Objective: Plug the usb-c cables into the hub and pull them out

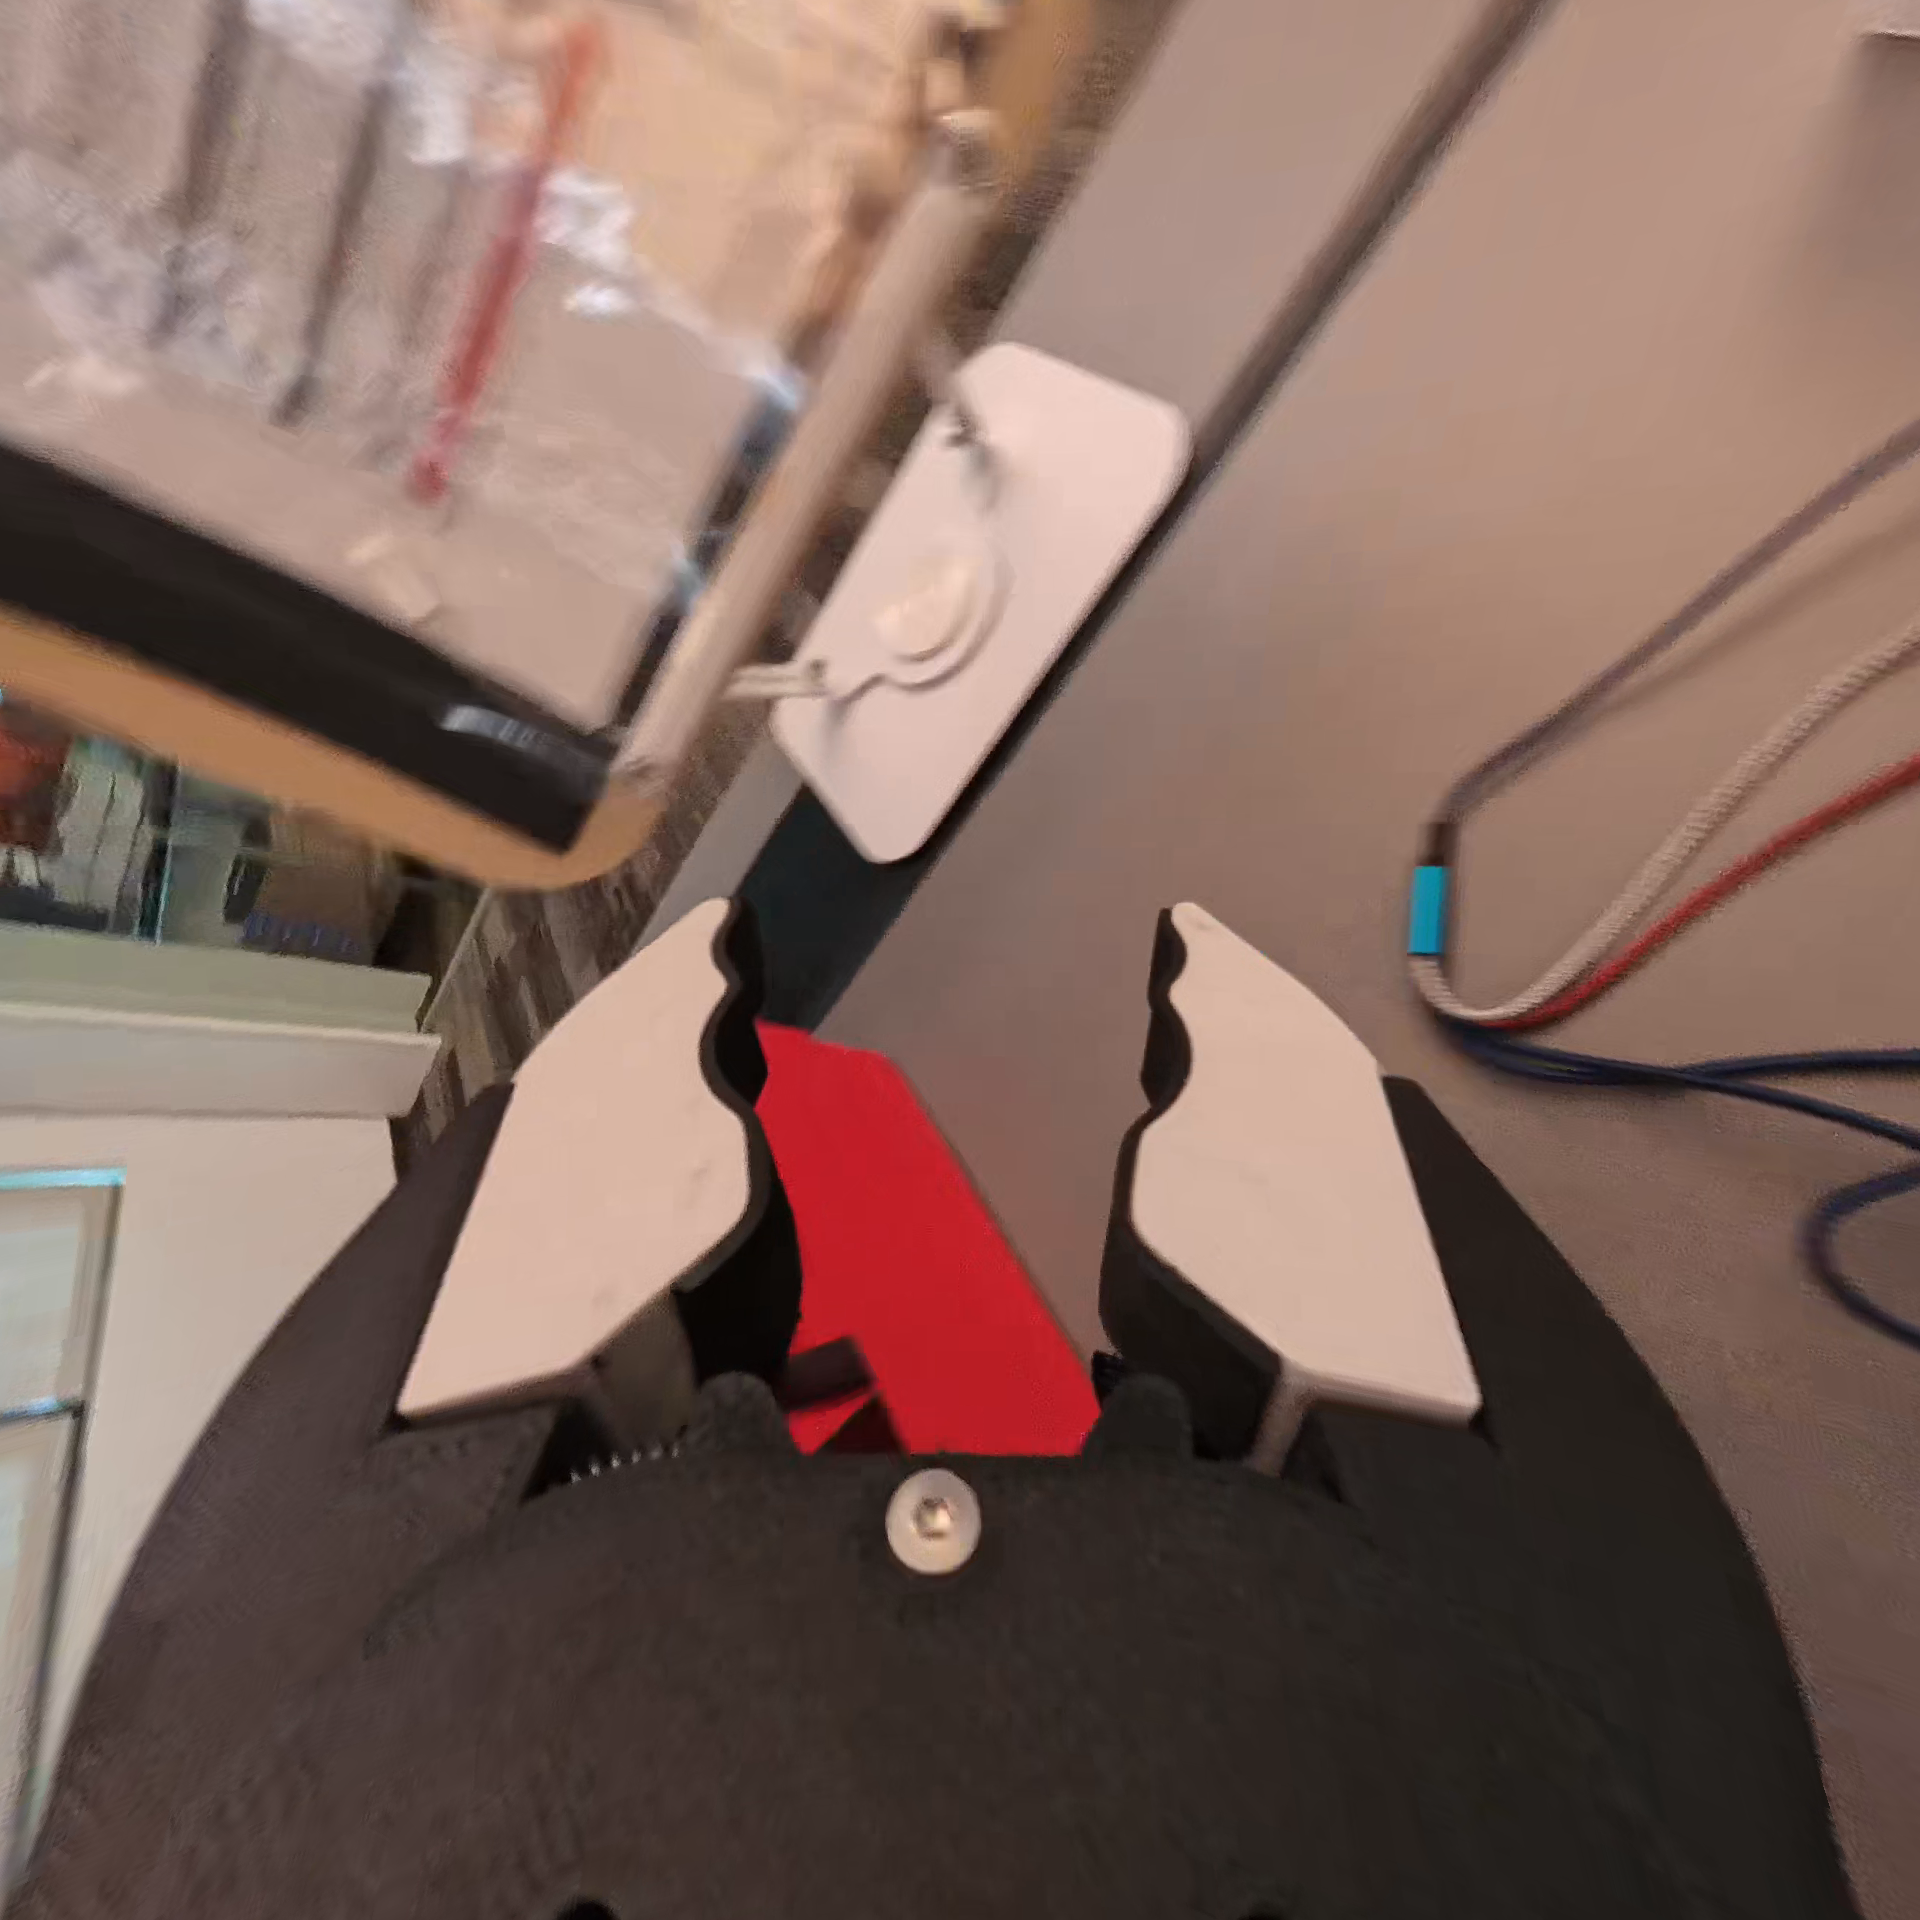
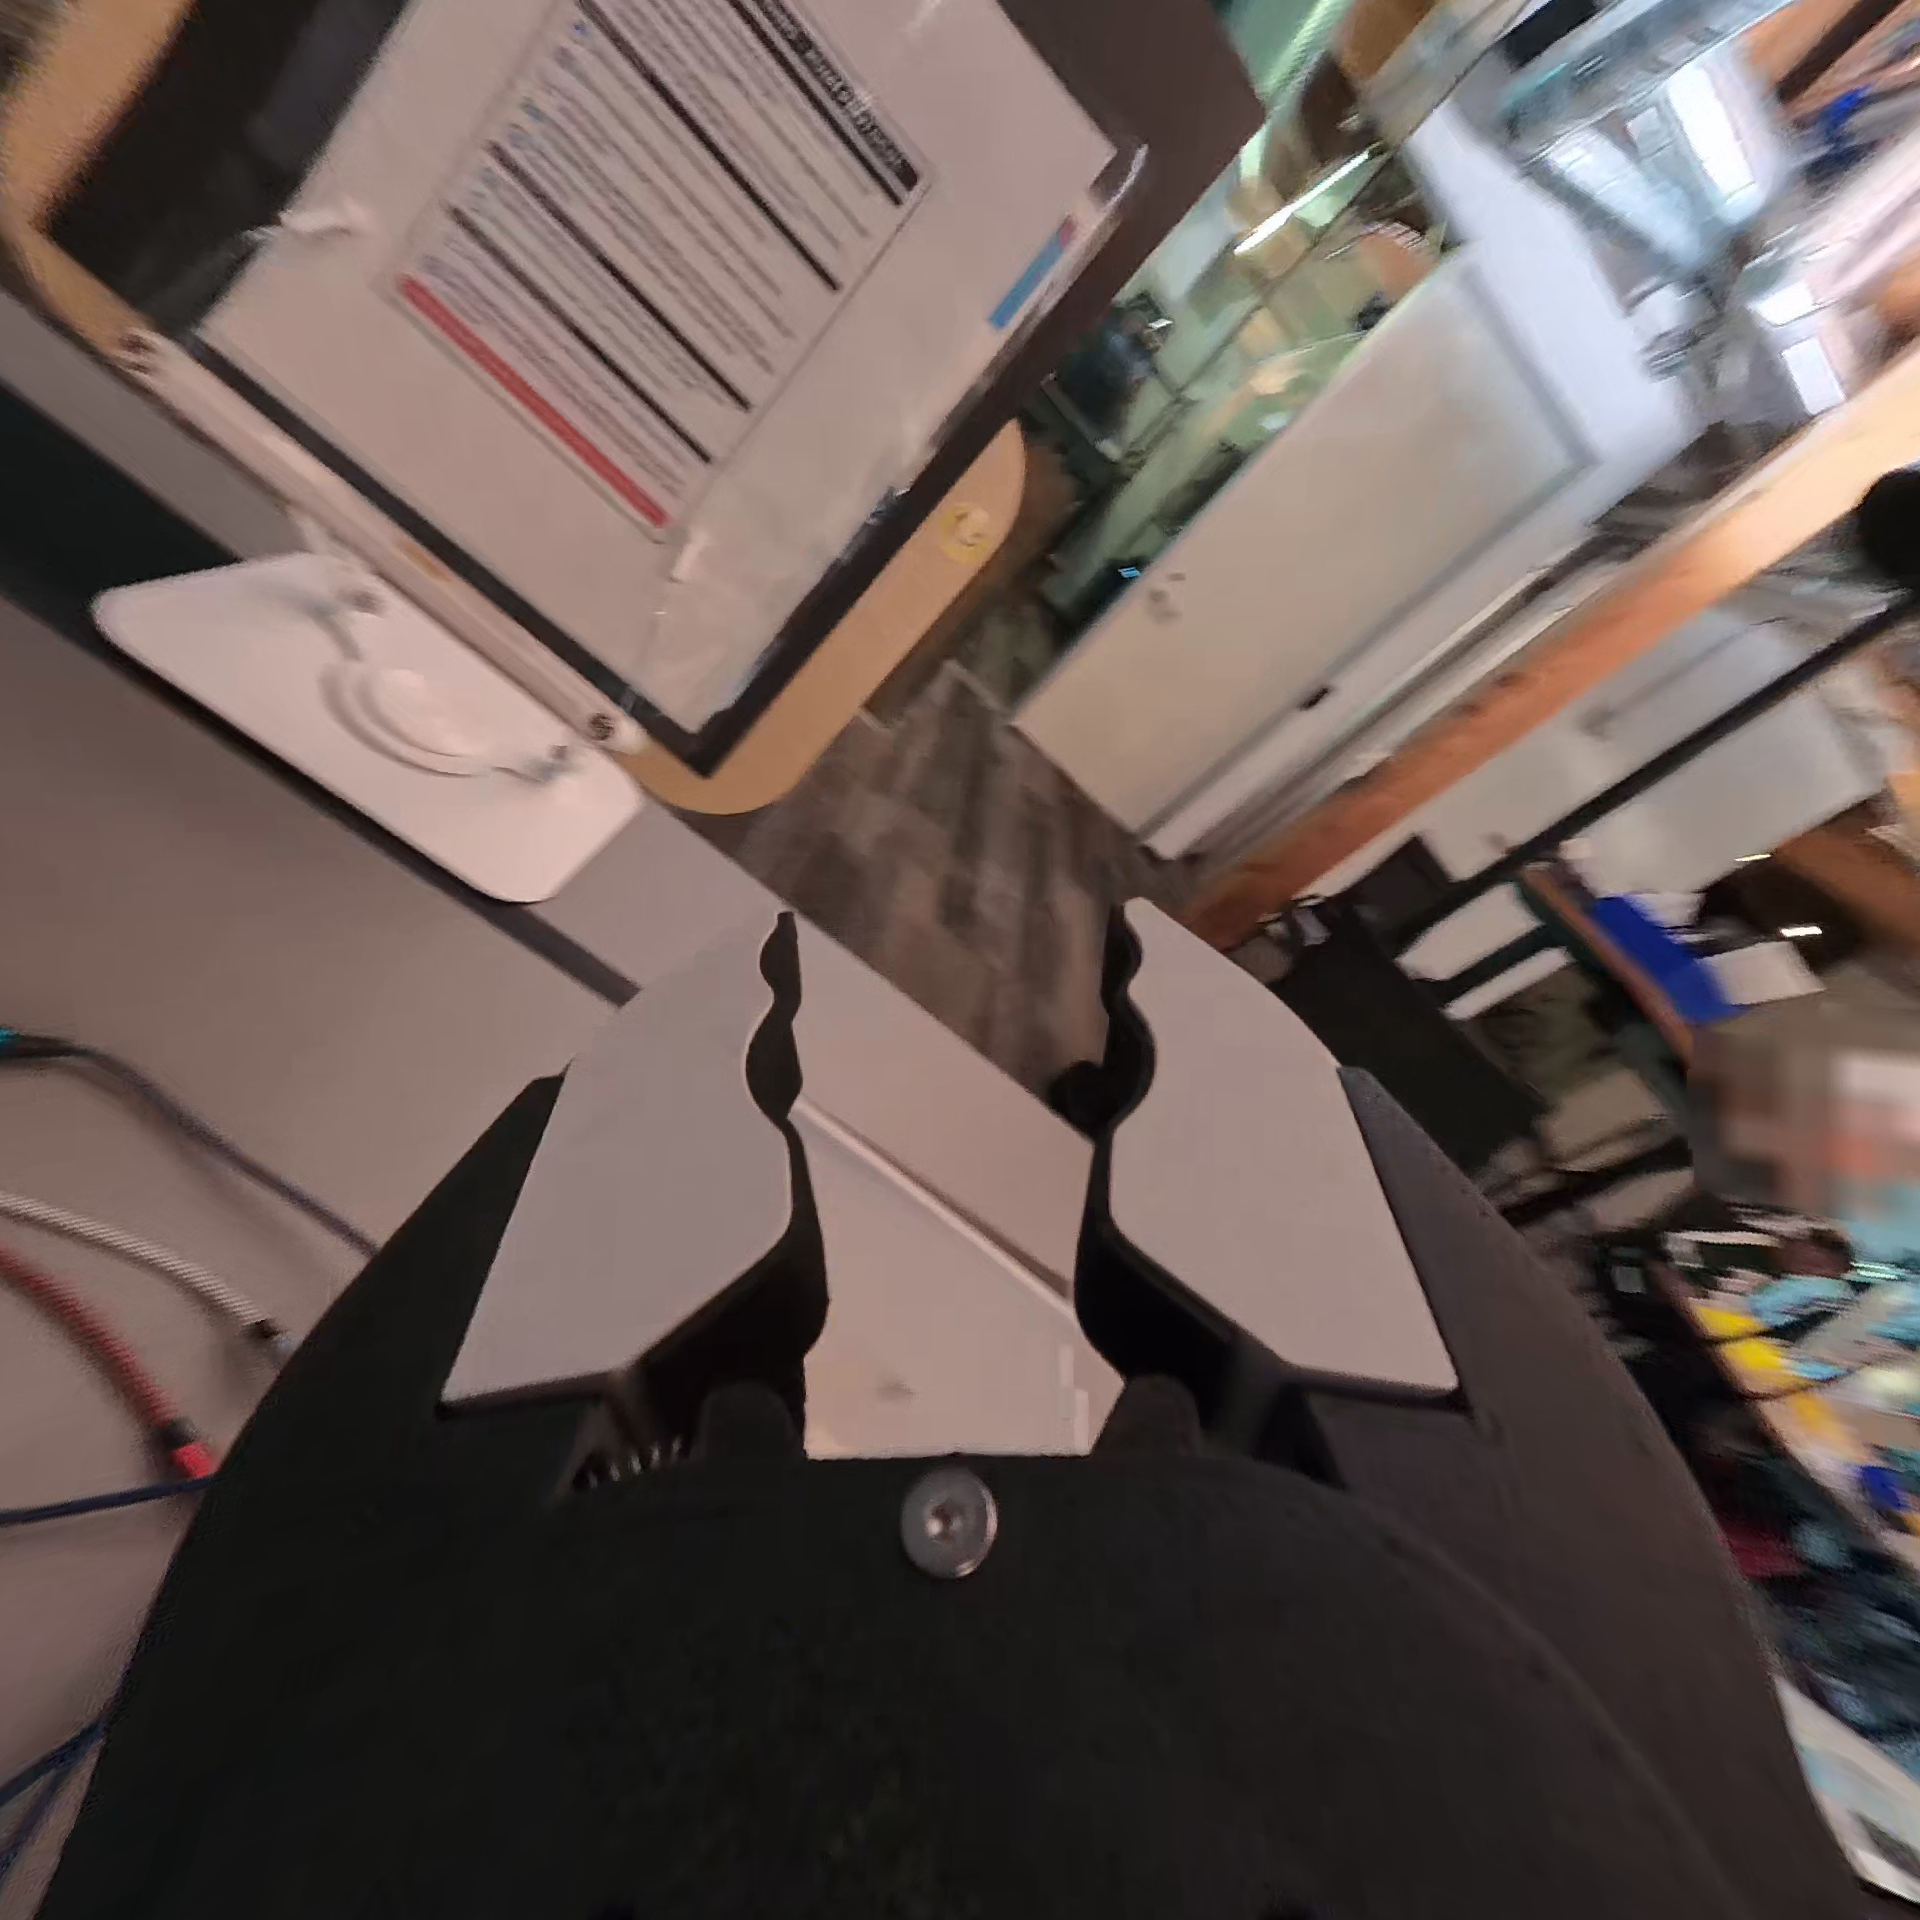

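- My left gripper (image 1: 951, 914) and right gripper (image 2: 956, 920) both gape wide, holding nothing.
- No hub shows; I judge I'm between steps, with a cable to reach next.
- Braided red, grey and blue USB-C cables (image 1: 1621, 935) lie loose on the grey matte tabletop (image 1: 1351, 582), right of my left gripper.
- A white stand base (image 1: 987, 603) sits at the table's edge; a blurred workshop lies beyond.

Right gripper (image 2: 951, 971) hangs with jaws apart and empty over the grey counter (image 2: 260, 935); a white stand base (image 2: 260, 686) beyond it, cables (image 2: 125, 1340) trailing to its left.
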Available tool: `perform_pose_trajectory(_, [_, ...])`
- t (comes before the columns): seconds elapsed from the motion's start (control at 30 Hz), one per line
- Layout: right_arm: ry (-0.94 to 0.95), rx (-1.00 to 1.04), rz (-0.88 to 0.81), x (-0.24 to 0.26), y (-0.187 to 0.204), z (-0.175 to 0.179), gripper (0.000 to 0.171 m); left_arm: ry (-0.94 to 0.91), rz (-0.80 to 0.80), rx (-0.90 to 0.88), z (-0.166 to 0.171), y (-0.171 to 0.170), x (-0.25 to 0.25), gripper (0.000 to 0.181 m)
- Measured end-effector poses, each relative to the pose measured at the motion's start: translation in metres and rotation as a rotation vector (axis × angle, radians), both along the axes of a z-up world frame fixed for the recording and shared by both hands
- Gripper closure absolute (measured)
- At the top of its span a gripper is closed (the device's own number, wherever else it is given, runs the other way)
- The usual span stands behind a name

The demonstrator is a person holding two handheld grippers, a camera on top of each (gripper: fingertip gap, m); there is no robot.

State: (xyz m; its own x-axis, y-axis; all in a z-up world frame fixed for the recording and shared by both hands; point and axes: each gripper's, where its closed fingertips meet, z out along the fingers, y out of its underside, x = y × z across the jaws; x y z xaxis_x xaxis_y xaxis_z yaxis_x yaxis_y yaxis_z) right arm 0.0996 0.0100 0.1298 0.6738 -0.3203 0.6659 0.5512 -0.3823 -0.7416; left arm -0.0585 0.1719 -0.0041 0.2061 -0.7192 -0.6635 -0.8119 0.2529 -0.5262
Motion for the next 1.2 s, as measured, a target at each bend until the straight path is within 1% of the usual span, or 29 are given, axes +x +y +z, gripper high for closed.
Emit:
perform_pose_trajectory(0.07, [0.059, -0.008, 0.027, 0.002, 0.0, -0.004, 0.114, -0.097, 0.071, -0.061, 0.028, 0.034, -0.033, 0.113])
perform_pose_trajectory(0.13, [0.112, -0.006, 0.052, 0.004, 0.0, -0.007, 0.114, -0.171, 0.127, -0.166, 0.039, 0.067, -0.072, 0.115])
perform_pose_trajectory(0.17, [0.136, -0.004, 0.066, 0.005, 0.0, -0.008, 0.114, -0.197, 0.147, -0.215, 0.039, 0.083, -0.091, 0.118])
perform_pose_trajectory(0.2, [0.159, -0.005, 0.079, 0.005, 0.001, -0.009, 0.114, -0.202, 0.159, -0.267, 0.034, 0.097, -0.109, 0.124])
perform_pose_trajectory(0.27, [0.191, -0.018, 0.101, 0.005, 0.003, -0.013, 0.114, -0.142, 0.203, -0.35, 0.012, 0.122, -0.14, 0.124])
perform_pose_trajectory(0.37, [0.199, -0.048, 0.101, 0.01, 0.006, -0.02, 0.114, 0.038, 0.251, -0.339, -0.026, 0.153, -0.169, 0.125])
perform_pose_trajectory(0.43, [0.191, -0.074, 0.09, 0.014, 0.007, -0.025, 0.114, 0.144, 0.307, -0.358, -0.049, 0.168, -0.183, 0.131])
perform_pose_trajectory(0.5, [0.193, -0.088, 0.08, 0.019, 0.007, -0.028, 0.113, 0.219, 0.352, -0.417, -0.066, 0.175, -0.19, 0.135])
perform_pose_trajectory(0.57, [0.203, -0.097, 0.08, 0.022, 0.008, -0.032, 0.113, 0.279, 0.381, -0.412, -0.077, 0.187, -0.193, 0.14])
perform_pose_trajectory(0.7, [0.204, -0.119, 0.072, 0.027, 0.011, -0.038, 0.113, 0.445, 0.397, -0.48, -0.105, 0.186, -0.202, 0.145])
perform_pose_trajectory(0.8, [0.205, -0.141, 0.072, 0.028, 0.014, -0.043, 0.113, 0.495, 0.465, -0.531, -0.119, 0.188, -0.209, 0.145])
perform_pose_trajectory(0.83, [0.202, -0.15, 0.073, 0.028, 0.015, -0.045, 0.113, 0.501, 0.491, -0.529, -0.121, 0.19, -0.211, 0.146])
perform_pose_trajectory(0.9, [0.192, -0.17, 0.075, 0.026, 0.017, -0.049, 0.113, 0.48, 0.539, -0.575, -0.128, 0.192, -0.215, 0.155])
perform_pose_trajectory(1.0, [0.175, -0.196, 0.082, 0.021, 0.018, -0.053, 0.113, 0.458, 0.625, -0.604, -0.137, 0.2, -0.223, 0.16])
perform_pose_trajectory(1.1, [0.161, -0.221, 0.093, 0.016, 0.019, -0.056, 0.113, 0.43, 0.618, -0.607, -0.136, 0.2, -0.223, 0.161])
perform_pose_trajectory(1.2, [0.141, -0.233, 0.091, 0.015, 0.018, -0.056, 0.113, 0.431, 0.603, -0.548, -0.128, 0.199, -0.223, 0.161])
